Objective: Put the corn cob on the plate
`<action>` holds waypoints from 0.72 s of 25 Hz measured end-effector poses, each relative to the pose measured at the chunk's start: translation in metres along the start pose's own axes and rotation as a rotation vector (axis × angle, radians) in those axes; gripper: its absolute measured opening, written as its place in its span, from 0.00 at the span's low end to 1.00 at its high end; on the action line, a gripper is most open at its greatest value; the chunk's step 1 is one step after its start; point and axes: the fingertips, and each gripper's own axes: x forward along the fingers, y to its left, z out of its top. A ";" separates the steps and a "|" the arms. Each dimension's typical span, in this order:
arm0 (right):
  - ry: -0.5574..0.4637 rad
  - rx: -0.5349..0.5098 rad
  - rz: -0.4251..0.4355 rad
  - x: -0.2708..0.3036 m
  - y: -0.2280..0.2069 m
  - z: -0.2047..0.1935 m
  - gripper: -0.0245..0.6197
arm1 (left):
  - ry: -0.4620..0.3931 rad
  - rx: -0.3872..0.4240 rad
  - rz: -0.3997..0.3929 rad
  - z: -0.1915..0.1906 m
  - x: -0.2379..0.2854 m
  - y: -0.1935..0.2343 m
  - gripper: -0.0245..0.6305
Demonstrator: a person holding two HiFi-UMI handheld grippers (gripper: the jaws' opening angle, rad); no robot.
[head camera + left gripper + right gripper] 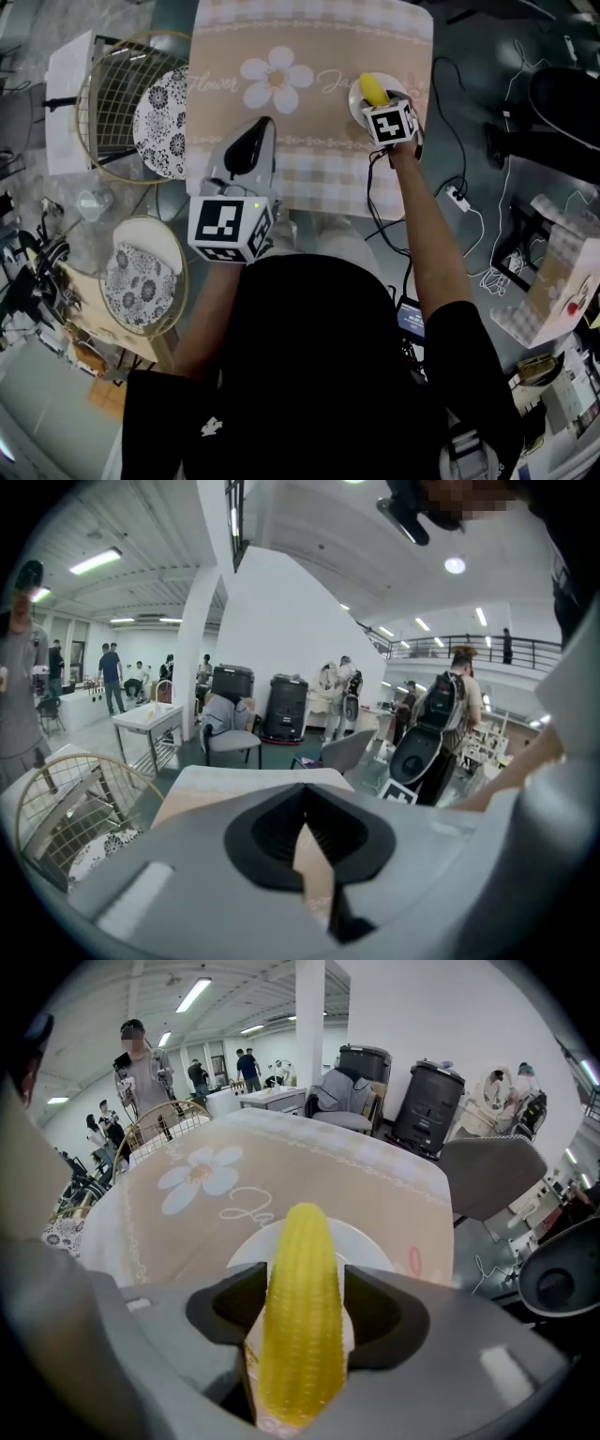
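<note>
Yellow corn cob (298, 1312), gripped lengthwise in the right gripper (300, 1283), points away over the white plate (361, 1239); left gripper (304, 827) closed, empty, farther away.

— Where is the corn cob (298, 1269)?
— Above the plate (370, 1241), to the right of the white flower print (200, 1177). It is yellow, with neat rows of kernels. Its thick end is clamped between the jaws of the right gripper (302, 1321), and its tapered tip points away across the plate's middle.
— And the plate?
— Small, round, plain white, lying flat on the worktop right of that flower. Whether the cob touches it cannot be told.
</note>
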 end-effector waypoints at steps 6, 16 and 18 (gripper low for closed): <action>-0.007 0.027 0.000 -0.015 0.000 -0.005 0.44 | -0.011 -0.001 -0.013 0.001 -0.004 -0.002 0.05; -0.180 0.048 -0.080 -0.089 0.019 0.018 0.23 | -0.067 0.017 -0.041 0.013 -0.033 -0.003 0.05; -0.224 0.046 -0.101 -0.107 0.026 0.026 0.17 | -0.080 0.022 -0.048 0.015 -0.042 -0.003 0.05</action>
